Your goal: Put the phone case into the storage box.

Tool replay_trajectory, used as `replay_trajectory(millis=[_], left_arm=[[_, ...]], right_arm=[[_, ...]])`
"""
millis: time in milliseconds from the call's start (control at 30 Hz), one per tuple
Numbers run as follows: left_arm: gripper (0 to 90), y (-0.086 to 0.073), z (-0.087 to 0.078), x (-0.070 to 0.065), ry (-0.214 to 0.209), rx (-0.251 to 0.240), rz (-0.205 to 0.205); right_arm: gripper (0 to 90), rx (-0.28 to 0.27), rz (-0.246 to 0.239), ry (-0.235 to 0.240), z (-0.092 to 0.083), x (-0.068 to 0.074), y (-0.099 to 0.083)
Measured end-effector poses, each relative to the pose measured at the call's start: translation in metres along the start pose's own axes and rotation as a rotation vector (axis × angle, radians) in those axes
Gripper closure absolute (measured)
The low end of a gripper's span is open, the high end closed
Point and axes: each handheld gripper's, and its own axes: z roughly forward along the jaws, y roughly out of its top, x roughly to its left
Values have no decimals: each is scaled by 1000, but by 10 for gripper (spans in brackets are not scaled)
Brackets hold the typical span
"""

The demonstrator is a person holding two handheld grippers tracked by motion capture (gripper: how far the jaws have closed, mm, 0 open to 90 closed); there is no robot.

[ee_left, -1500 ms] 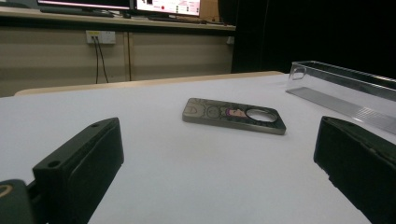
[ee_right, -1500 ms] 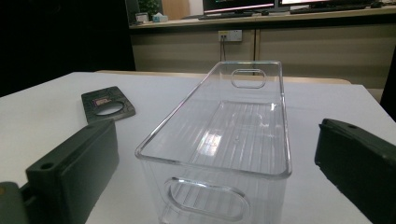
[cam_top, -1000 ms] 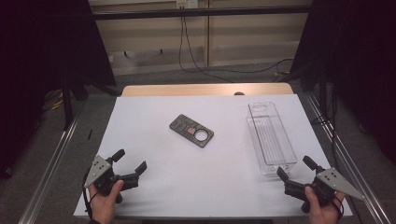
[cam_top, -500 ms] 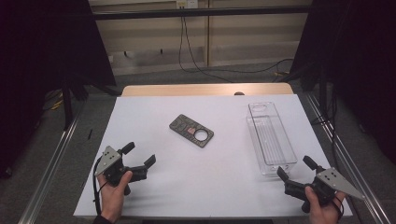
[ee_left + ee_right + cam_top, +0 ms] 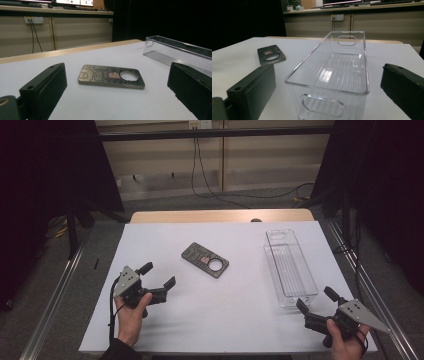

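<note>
The phone case (image 5: 205,260) lay flat near the middle of the white counter (image 5: 240,310), its round hole toward the clear bin (image 5: 290,268) standing well apart at the right. The left tool (image 5: 159,279) hovered near the case, jaws spread wide and empty. The right tool (image 5: 315,305), also released, sat just before the bin's near end.
</note>
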Motion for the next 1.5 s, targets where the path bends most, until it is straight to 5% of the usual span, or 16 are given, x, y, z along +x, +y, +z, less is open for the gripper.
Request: replay_trajectory(millis=[67, 533, 767, 1500], left_arm=[[32, 0, 4, 2, -9, 4, -17], [33, 13, 36, -1, -31, 9, 49], [31, 18, 50, -1, -47, 5, 48], [23, 30, 87, 5, -25, -23, 56]], right_arm=[[0, 0, -4, 3, 1, 1, 0], [0, 2, -10, 6, 1, 1, 0], [0, 3, -4, 2, 3, 0, 0], [0, 2, -11, 8, 2, 2, 0]])
